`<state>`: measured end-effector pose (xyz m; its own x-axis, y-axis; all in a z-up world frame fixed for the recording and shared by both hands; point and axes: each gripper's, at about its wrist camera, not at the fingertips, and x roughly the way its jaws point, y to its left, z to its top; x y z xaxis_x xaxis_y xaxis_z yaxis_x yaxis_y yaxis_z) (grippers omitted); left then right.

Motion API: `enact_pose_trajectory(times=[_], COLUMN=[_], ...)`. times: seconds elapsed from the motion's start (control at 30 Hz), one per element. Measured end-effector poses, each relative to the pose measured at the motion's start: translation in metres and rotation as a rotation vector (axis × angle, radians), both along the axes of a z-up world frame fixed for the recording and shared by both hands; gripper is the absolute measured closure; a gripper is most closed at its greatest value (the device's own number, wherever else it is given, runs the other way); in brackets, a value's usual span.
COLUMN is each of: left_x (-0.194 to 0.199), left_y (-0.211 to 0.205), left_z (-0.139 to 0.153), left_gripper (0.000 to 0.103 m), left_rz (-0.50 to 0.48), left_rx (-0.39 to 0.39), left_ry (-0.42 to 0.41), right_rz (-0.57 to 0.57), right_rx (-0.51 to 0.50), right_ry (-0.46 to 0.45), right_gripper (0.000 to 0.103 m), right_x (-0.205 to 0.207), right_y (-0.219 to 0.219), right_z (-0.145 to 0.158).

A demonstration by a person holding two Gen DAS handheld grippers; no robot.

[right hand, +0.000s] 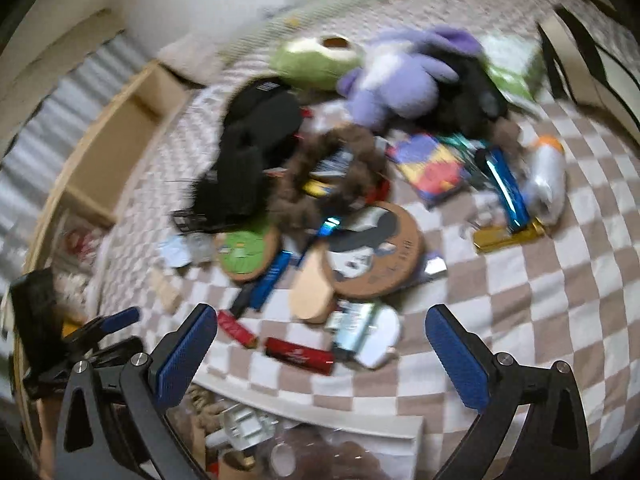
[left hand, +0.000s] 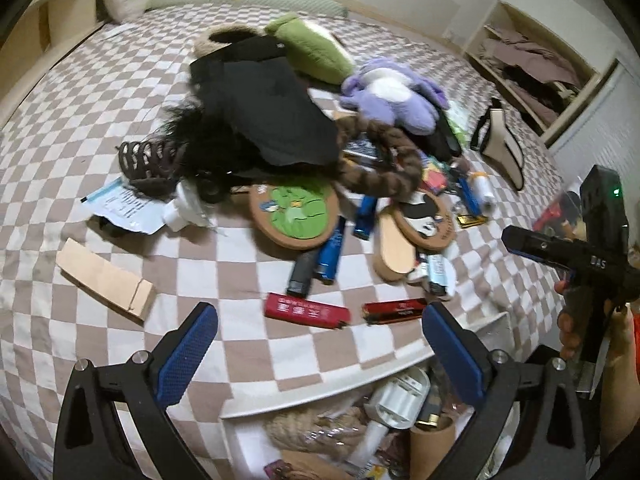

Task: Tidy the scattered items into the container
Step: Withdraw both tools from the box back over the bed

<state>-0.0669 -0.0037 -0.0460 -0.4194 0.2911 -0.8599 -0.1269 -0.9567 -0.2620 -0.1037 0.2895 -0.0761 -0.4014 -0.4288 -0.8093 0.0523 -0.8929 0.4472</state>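
Left gripper (left hand: 320, 346): jaws stood wide apart with nothing between the blue pads; it hung over the near edge of the bed, above the container.
Right gripper (right hand: 321, 346): jaws also spread wide and empty, over the same edge of the checked bedspread (right hand: 540, 280).
Container (left hand: 320, 388): a white-rimmed bin at the bottom of both views, just below the bed's edge, already holding a coil of rope (left hand: 304, 428), a white plastic piece (left hand: 400, 400) and a cardboard tube (left hand: 432, 440).
Scattered items: piled mid-bed, well apart from both grippers; nearest the bin lay a red pack (left hand: 306, 310) and a dark red bar (left hand: 394, 311).
Left view only: a brown hair claw (left hand: 146, 160), a printed paper slip (left hand: 124, 208), a tan cardboard box (left hand: 104, 278), a wall shelf with folded clothes (left hand: 532, 68), and the right gripper's black body held in a hand (left hand: 580, 320).
Right view only: a gold bar (right hand: 508, 236), an orange-capped white bottle (right hand: 548, 176) and a colourful booklet (right hand: 432, 168) seen clearly; the left gripper's blue tip showed at lower left.
Shared: purple plush (left hand: 392, 96), green plush (left hand: 312, 46), black garment (left hand: 264, 104), brown braid (left hand: 384, 164), two cork coasters (left hand: 296, 212).
Hard to make out: the right view was smeared by motion, so labels and small items in the pile could not be read; the bin's contents were cut off at the frame's bottom.
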Motion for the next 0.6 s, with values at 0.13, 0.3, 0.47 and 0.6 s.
enact_pose_trajectory(times=[0.13,0.3,0.47,0.6], left_x=[-0.009,-0.022,-0.035,-0.042], left_y=[-0.001,0.002,0.000,-0.002], left_z=[-0.015,-0.036,-0.055,-0.065], left_gripper=[0.000,0.000,0.000,0.000], left_rz=[-0.016,-0.031,-0.014,0.005], left_rx=[-0.032,-0.099,-0.094,-0.065], left_ry=[-0.046,-0.088,-0.148,-0.190], right_rz=[-0.029,-0.005,0.044,0.050], right_rx=[0.007,0.011,0.065,0.093], right_ry=[-0.098,-0.157,-0.168,-0.167], right_gripper=[0.000,0.000,0.000,0.019], right_x=[-0.010,-0.016,-0.020,-0.023], right_y=[0.005,-0.001,-0.015,-0.021], right_z=[-0.022,-0.046,-0.059,-0.065])
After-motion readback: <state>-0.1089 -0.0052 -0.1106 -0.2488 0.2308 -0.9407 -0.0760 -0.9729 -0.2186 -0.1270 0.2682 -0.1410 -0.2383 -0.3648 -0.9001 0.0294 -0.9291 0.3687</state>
